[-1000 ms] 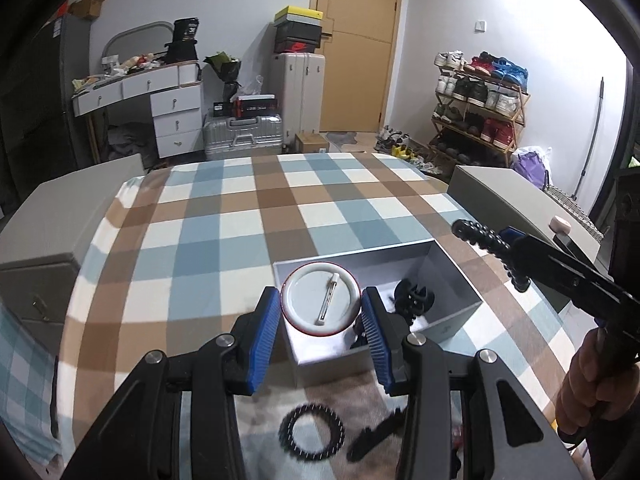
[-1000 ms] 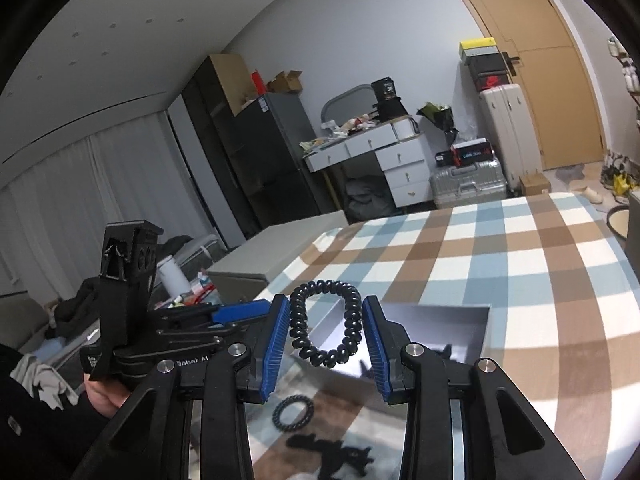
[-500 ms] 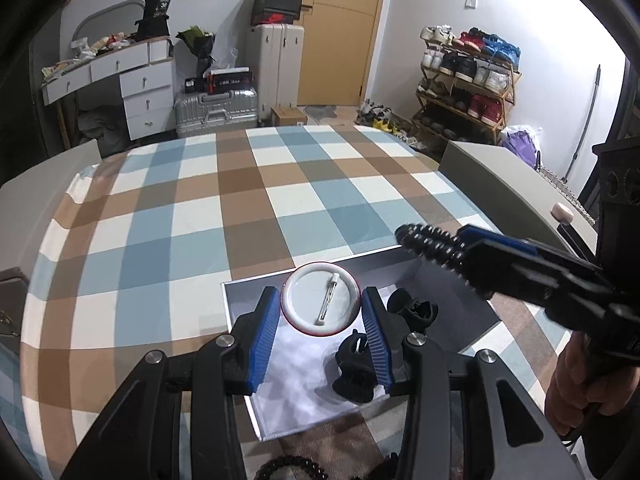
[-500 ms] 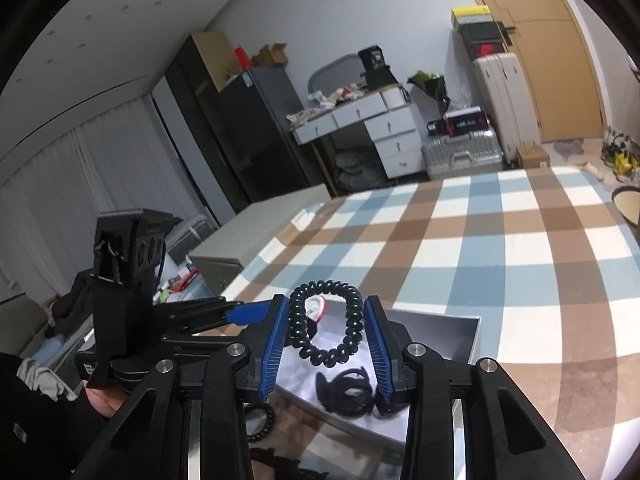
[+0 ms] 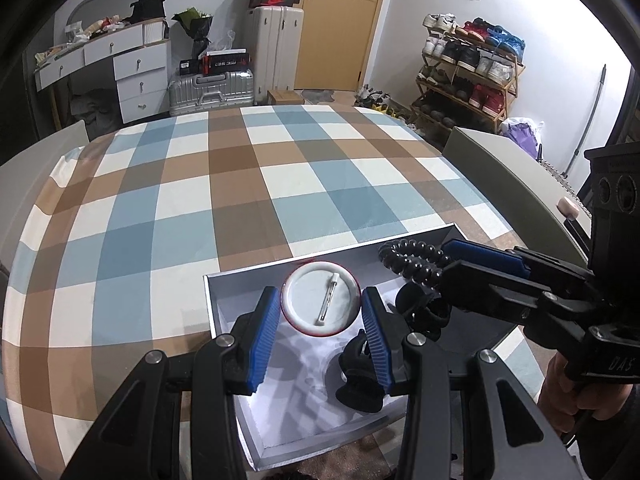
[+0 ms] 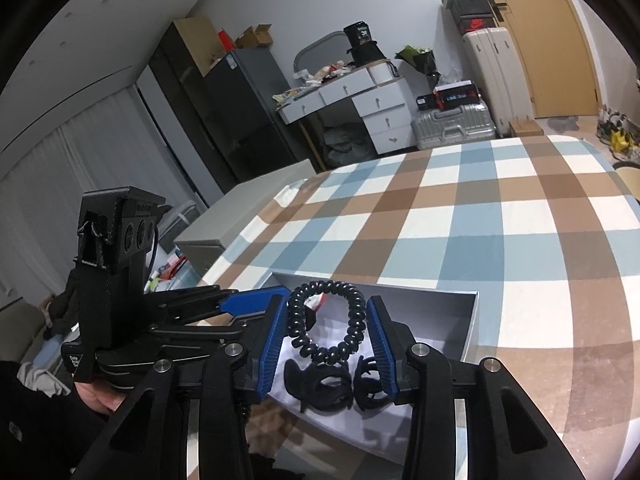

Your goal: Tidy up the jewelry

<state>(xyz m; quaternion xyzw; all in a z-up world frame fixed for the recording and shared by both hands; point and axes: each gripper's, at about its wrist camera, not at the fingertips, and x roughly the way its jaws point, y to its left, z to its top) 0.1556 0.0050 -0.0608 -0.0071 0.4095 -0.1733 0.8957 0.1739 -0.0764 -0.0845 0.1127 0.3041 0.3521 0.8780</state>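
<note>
On the checked tablecloth (image 5: 256, 184) sits the grey box (image 5: 224, 280). My left gripper (image 5: 320, 320) pinches the round badge (image 5: 320, 300) over it; my right gripper (image 6: 328, 328), jaws just easing apart, carries the black coil hair tie (image 6: 352, 320) above 2 black claw clips (image 6: 320, 384) inside.

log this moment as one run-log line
left gripper: shut on pin badge over grey box | right gripper: jaws just opening, spiral hair tie between pads | box: black hair claws
</note>
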